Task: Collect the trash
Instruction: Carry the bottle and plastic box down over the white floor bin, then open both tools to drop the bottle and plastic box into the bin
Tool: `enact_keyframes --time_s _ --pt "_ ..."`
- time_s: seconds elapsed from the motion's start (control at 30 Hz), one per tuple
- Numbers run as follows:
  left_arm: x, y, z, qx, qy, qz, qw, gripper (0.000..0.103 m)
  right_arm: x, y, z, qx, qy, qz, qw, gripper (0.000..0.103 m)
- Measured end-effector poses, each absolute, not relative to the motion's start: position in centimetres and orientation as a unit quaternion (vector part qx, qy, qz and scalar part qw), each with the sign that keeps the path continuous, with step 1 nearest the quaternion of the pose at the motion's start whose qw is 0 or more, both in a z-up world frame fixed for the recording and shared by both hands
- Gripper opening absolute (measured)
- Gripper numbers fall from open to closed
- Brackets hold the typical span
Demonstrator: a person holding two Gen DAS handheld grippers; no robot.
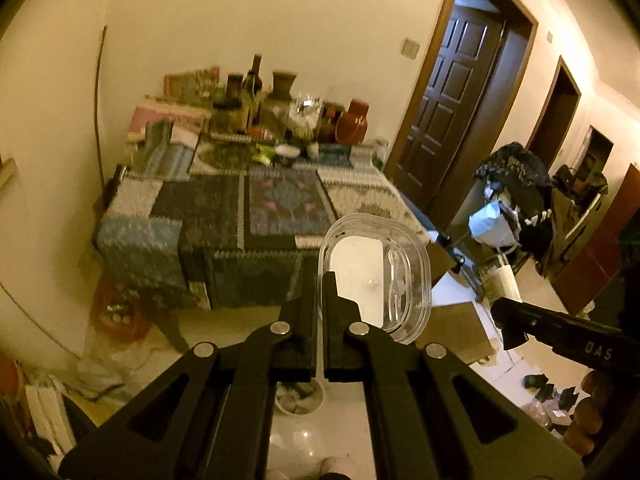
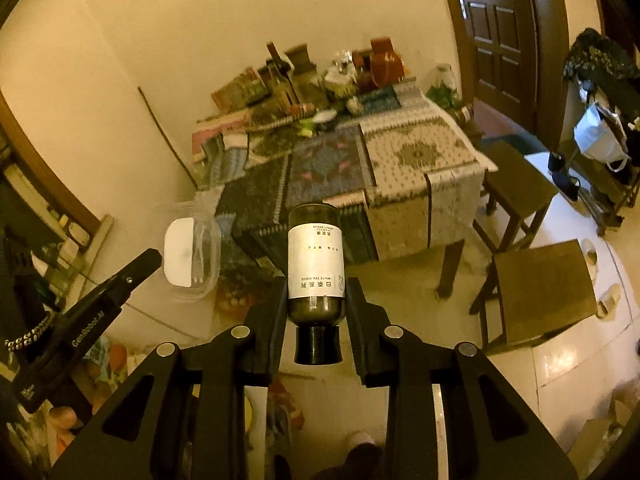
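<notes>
Left gripper [image 1: 320, 280]: jaws nearly closed, pinching rim of clear plastic container [image 1: 374, 276]; container held in air past desk [image 1: 224, 216] edge, white lid and clear spoon inside. Right gripper [image 2: 316, 292]: jaws clamped on dark bottle [image 2: 316, 264] with white label, cap toward camera, base pointing at desk. Bottle held in air above floor, near desk's front edge. Clutter at desk's far end by wall.

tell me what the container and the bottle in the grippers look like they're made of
Clear container: thin glossy transparent plastic, by the look; the white lid or insert and a clear spoon show through it. Bottle: dark tinted body, glass or hard plastic, unclear which, with a matte white paper-like label and black cap.
</notes>
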State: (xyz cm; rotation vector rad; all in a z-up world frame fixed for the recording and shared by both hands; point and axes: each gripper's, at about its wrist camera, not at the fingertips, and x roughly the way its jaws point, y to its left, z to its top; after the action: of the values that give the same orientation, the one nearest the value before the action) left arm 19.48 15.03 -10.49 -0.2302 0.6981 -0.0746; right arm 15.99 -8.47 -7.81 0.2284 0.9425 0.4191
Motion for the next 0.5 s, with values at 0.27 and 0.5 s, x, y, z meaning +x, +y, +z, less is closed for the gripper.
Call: enact_keyframes --time_s 0.27,0.5 --pt "21.6 12.7 -17.5 -0.118 0.408 -0.019 0.905 0.0 17.8 -9.2 -14.2 0.094 0.505 0.213 0.831 0.026" --pt "23.4 12.1 -26.3 -0.119 0.461 0.016 0.879 0.0 20.3 -8.7 -22.5 0.088 0.553 0.22 0.799 0.026"
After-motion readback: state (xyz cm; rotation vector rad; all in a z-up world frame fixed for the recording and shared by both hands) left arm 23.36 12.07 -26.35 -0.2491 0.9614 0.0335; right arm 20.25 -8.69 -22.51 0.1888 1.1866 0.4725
